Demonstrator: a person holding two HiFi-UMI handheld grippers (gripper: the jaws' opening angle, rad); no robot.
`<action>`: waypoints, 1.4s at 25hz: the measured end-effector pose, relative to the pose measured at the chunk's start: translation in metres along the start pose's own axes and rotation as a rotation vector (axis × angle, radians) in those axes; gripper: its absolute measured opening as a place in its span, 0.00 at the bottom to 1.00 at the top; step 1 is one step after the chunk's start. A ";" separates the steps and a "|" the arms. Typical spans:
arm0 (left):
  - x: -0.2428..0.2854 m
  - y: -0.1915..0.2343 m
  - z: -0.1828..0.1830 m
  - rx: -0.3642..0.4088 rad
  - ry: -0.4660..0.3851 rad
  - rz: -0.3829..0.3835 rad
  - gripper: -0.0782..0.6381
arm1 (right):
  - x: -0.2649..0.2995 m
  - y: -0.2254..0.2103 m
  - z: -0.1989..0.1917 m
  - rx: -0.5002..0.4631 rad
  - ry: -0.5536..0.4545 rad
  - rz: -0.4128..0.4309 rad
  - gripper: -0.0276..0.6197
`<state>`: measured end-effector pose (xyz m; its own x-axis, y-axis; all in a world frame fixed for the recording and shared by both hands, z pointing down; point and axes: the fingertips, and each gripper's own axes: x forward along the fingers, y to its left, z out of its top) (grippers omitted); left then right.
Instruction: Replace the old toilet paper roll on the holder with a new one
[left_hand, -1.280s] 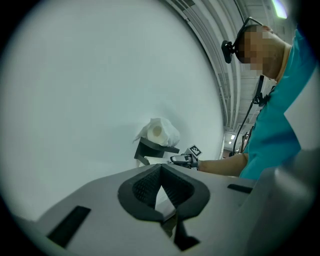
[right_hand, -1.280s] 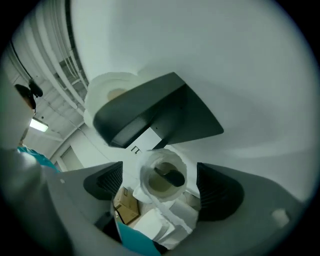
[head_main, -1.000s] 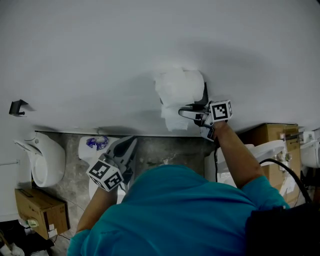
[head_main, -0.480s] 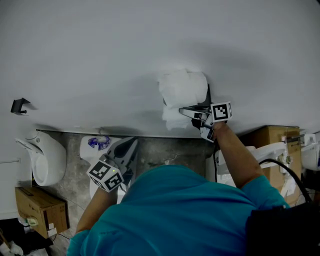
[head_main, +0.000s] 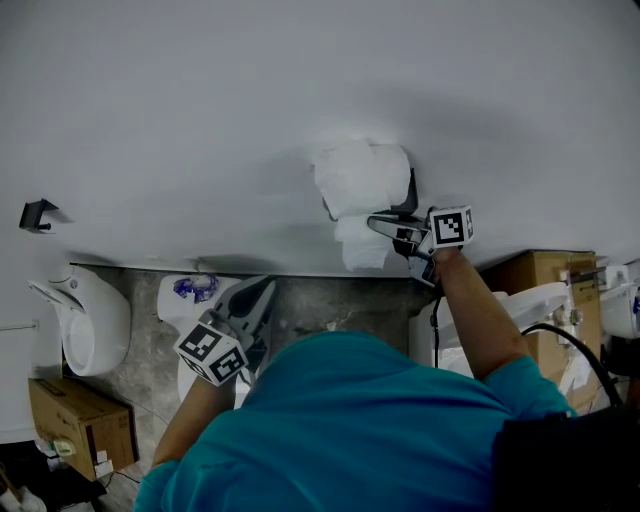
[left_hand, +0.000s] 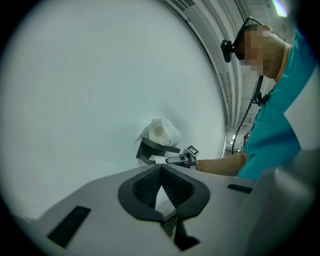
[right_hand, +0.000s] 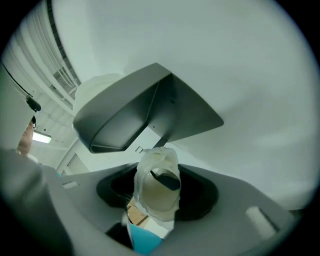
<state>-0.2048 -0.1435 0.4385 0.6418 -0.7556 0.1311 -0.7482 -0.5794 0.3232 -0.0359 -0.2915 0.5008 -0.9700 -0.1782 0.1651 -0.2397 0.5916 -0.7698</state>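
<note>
roll (head_main: 360, 175) sits on the wall holder (head_main: 409, 192), just above and left of your right hand-held gripper (head_main: 385, 228). its jaws have just been closing and now pinch the hanging tail (head_main: 362, 248). the roll's axis runs along the wall, core end toward your left hand-held gripper (head_main: 262, 290), which is pressed together, empty and well apart.

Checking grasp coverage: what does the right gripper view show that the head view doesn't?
Right gripper view only: the underside of the holder cover, and paper gripped between the jaws of the right tool, which have just been closing. Head view only: the left tool, a toilet, a cardboard box. Both: the roll, its holder and the wall.
</note>
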 end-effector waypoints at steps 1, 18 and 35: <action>0.000 0.000 -0.001 0.000 -0.004 -0.005 0.12 | -0.003 -0.001 0.000 -0.006 0.001 -0.011 0.35; 0.015 -0.012 0.002 0.014 -0.021 -0.053 0.12 | -0.058 -0.012 0.006 -0.011 -0.027 -0.118 0.35; 0.047 -0.036 0.050 0.187 -0.030 -0.050 0.12 | -0.144 -0.009 0.012 0.018 -0.166 -0.135 0.35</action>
<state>-0.1558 -0.1732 0.3861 0.6755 -0.7317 0.0905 -0.7357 -0.6608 0.1487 0.1068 -0.2808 0.4768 -0.9091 -0.3828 0.1644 -0.3645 0.5398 -0.7588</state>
